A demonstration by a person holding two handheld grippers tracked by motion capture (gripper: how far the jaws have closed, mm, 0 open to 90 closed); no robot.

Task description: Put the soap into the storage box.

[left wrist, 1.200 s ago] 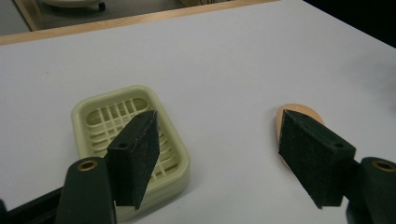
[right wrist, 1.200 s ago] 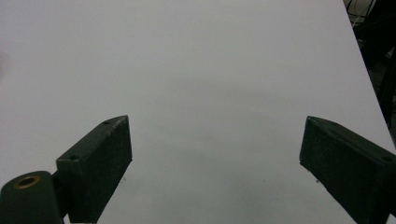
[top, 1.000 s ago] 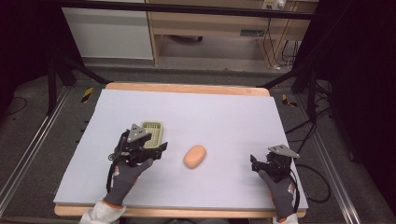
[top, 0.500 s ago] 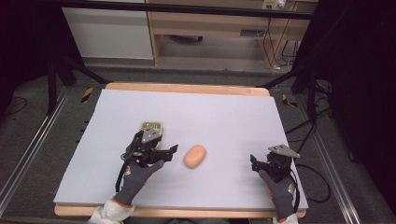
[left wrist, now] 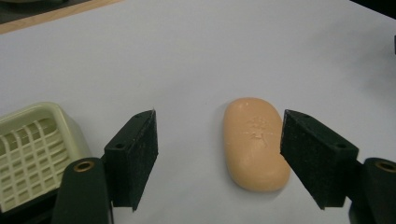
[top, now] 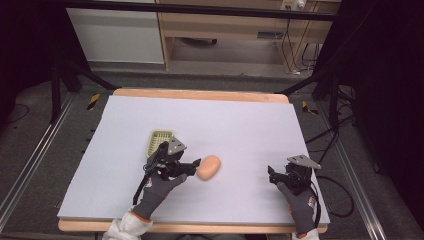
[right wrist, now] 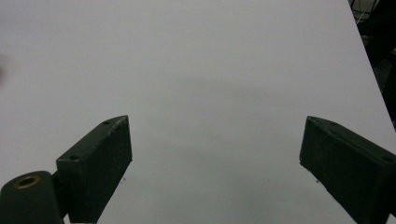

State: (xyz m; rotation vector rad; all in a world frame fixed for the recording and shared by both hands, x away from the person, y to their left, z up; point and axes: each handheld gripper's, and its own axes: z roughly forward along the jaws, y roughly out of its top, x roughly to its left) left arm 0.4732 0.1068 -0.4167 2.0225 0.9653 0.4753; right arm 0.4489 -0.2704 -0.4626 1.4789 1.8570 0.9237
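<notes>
High view: left gripper [top: 196, 166] low over the white table [top: 250, 125], tips right beside the soap [top: 208, 167], near the table's middle; green dish [top: 158, 140] just behind that gripper, partly hidden by it; right gripper [top: 272, 174] resting well apart at the right, near the front edge, pointed inward, with nothing near its tips. Looks like the approach step of a pick, soap not yet held, probably bound for the dish. Left gripper view: jaws spread wide, nothing between the pads [left wrist: 138, 158] but bare table and part of the soap [left wrist: 254, 142]; soap lying flat, stamped face up, off-centre toward the right-hand jaw, whose pad looks close to or against its edge, contact hard to tell. Next move calls for sliding sideways to centre the soap, going a little lower, then closing across its narrow width; smooth rounded sides likely to slip under a skewed squeeze. Dish [left wrist: 32, 154] at lower left, slotted grid bare, nothing in it as far as visible, part hidden behind the left-hand jaw. Right gripper view: jaws spread wide over bare table [right wrist: 210, 70], holding nothing; right gripper [right wrist: 215, 163] idle, seemingly no part in this step.
</notes>
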